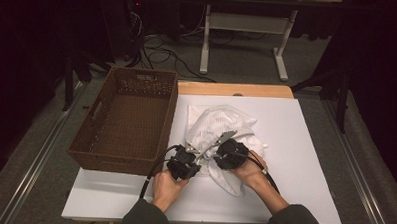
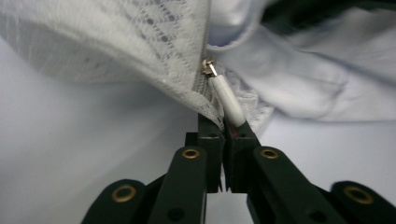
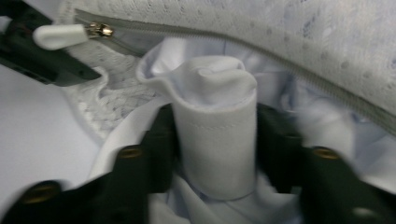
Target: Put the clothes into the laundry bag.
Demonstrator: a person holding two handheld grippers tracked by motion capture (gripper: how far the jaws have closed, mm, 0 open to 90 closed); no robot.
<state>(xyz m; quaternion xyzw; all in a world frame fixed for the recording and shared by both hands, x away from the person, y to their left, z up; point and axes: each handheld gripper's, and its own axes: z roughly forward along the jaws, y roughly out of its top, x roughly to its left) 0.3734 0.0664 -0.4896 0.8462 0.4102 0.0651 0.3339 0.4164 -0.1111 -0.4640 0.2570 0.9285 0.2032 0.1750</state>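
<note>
Right then, the white zipper pull (image 2: 228,97) was pinched in the left gripper (image 2: 225,133) jaws near the surface's front edge, while a rolled cloth (image 3: 215,135) was between the half-closed right gripper (image 3: 217,140) jaws, just beside it.

The right gripper (image 3: 217,144) fingers (image 3: 161,140) are motion-blurred, their tips hidden behind the folded white cloth (image 3: 217,140).

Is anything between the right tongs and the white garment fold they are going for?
Nothing visible. The folded white garment already sits between the right tongs. The left tongs clamp the zipper pull of the mesh bag off to the side, clear of it.
</note>
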